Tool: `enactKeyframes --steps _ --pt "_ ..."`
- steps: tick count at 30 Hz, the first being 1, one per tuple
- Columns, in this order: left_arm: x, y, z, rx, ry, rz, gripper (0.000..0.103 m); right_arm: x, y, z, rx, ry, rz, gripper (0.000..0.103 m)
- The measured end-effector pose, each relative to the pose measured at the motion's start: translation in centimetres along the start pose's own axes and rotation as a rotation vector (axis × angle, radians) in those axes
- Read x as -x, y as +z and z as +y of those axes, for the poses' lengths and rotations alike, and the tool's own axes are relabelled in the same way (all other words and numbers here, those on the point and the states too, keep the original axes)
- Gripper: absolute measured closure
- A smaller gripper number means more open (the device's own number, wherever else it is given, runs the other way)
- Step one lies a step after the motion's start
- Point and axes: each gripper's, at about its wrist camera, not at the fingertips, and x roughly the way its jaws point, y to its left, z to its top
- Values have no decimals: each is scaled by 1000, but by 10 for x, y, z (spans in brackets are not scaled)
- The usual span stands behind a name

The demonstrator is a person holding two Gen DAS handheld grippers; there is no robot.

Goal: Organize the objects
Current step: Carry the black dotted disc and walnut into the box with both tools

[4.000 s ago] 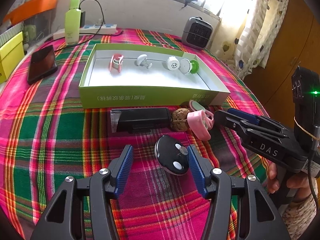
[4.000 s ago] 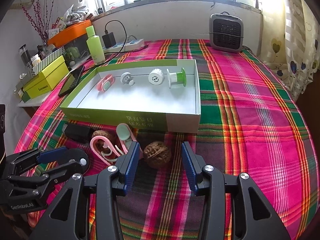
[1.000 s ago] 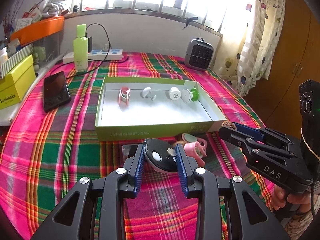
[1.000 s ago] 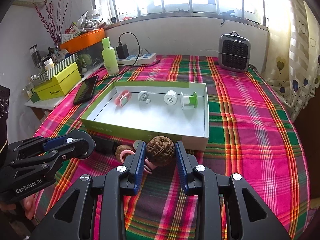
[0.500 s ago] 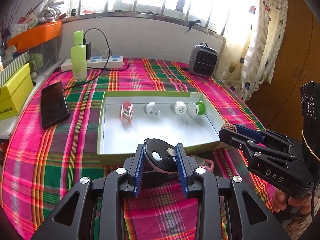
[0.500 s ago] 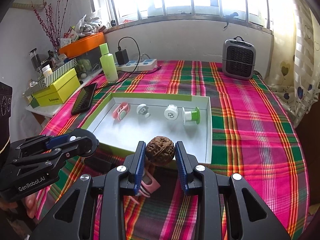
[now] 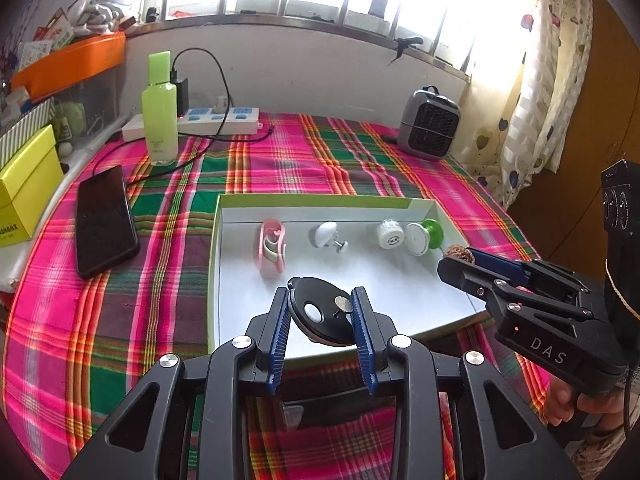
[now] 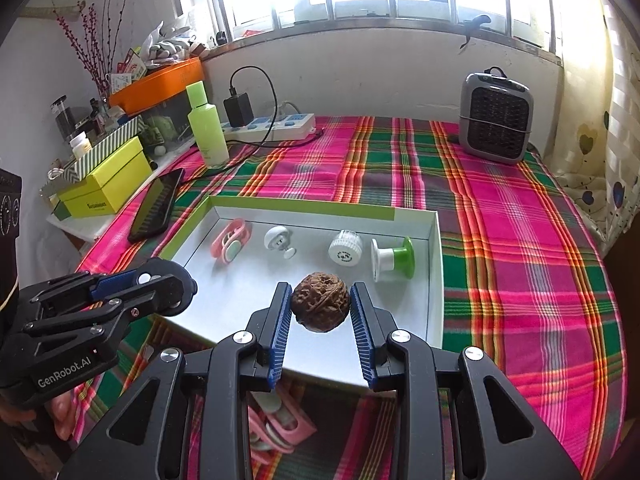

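My left gripper (image 7: pixel 320 312) is shut on a black round remote (image 7: pixel 320 314) with a white button, held above the near part of the green-edged white box (image 7: pixel 320 199). My right gripper (image 8: pixel 318 308) is shut on a brown walnut (image 8: pixel 319 307), also over the box (image 8: pixel 436 248), at its near right. The right gripper's tip with the walnut (image 7: pixel 460 252) shows at the right of the left wrist view. The left gripper (image 8: pixel 160 284) shows at the left of the right wrist view. In the box's far row lie a pink clip (image 7: pixel 273 249), a white knob (image 7: pixel 328 236), a white cap (image 7: pixel 390 234) and a green-and-white spool (image 7: pixel 424 237).
On the plaid cloth: a black phone (image 7: pixel 105 220) left of the box, a green bottle (image 7: pixel 159 114), a power strip (image 7: pixel 216 118) and a grey heater (image 7: pixel 432 126) at the back. A yellow box (image 7: pixel 24 184) stands far left. Pink clips (image 8: pixel 276 424) lie beneath the right gripper.
Both grippers have moved forward from the cloth in front of the box to above its near part, each still holding its object.
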Motion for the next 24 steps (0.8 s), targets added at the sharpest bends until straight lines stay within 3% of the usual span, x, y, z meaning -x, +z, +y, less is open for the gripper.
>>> enactKeyframes --steps 24 --pt "-50 11 18 10 40 83 74 -63 22 5 30 25 91 72"
